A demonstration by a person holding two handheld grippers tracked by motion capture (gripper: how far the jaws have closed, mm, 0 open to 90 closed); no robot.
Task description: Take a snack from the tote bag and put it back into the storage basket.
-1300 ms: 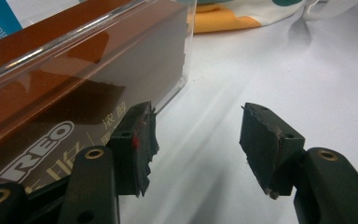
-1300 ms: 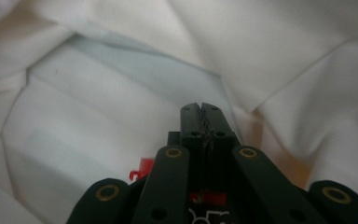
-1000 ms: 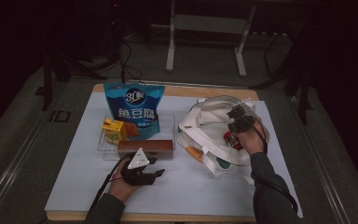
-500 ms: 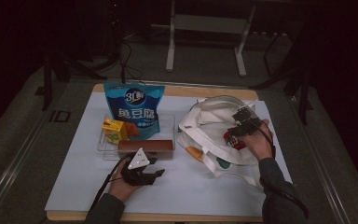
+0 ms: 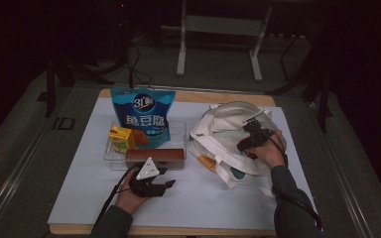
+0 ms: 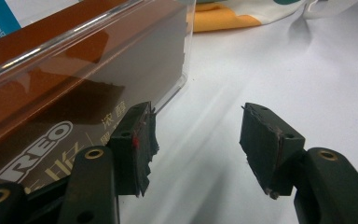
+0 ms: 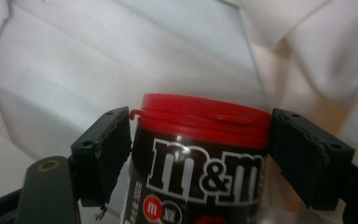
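White tote bag (image 7: 98,56) behind upright red-lidded M&M's tub (image 7: 200,154)

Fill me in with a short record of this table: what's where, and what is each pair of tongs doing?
Left tongs: open, empty, beside the brown box
Right tongs: in the white tote bag; jaws have just been opening, M&M's tub between them
Clear tray: holds the brown box, blue snack pouch, yellow carton
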